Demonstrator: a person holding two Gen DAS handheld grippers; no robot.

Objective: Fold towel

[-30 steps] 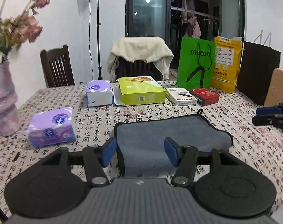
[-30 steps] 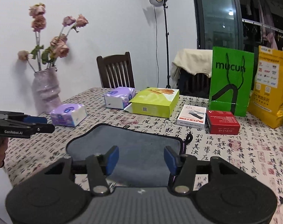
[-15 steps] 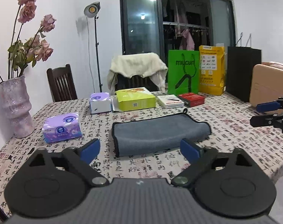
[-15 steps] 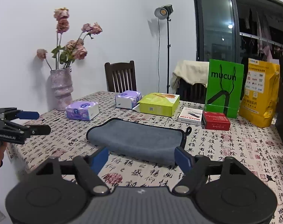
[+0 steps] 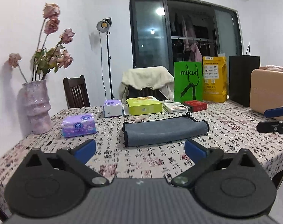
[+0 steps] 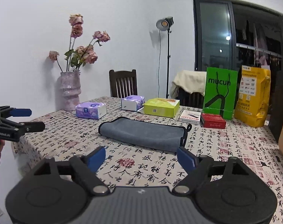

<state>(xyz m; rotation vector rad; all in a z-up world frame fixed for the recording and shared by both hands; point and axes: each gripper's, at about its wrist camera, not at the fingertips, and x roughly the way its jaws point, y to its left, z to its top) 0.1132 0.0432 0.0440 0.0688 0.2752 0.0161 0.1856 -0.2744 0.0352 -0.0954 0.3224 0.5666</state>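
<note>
A counter (image 5: 225, 130) under a calligraphy-print cloth fills the room's middle. The left gripper (image 5: 140, 150) and right gripper (image 6: 140, 157) hover above its near edge, jaws spread wide, holding nothing. Ahead lies the folded grey towel (image 5: 164, 129) (image 6: 143, 133), flat, with tissue packs (image 5: 78, 125) and boxes (image 5: 144, 106) beyond.

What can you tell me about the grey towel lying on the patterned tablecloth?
The grey towel with black edging looks like soft microfibre. It lies folded into a long flat band on the calligraphy-print tablecloth, its rounded fold toward the cameras, and a small black hanging loop sticks out at one corner. Nothing touches it but the cloth: the left gripper and right gripper hang open, short of it.
</note>
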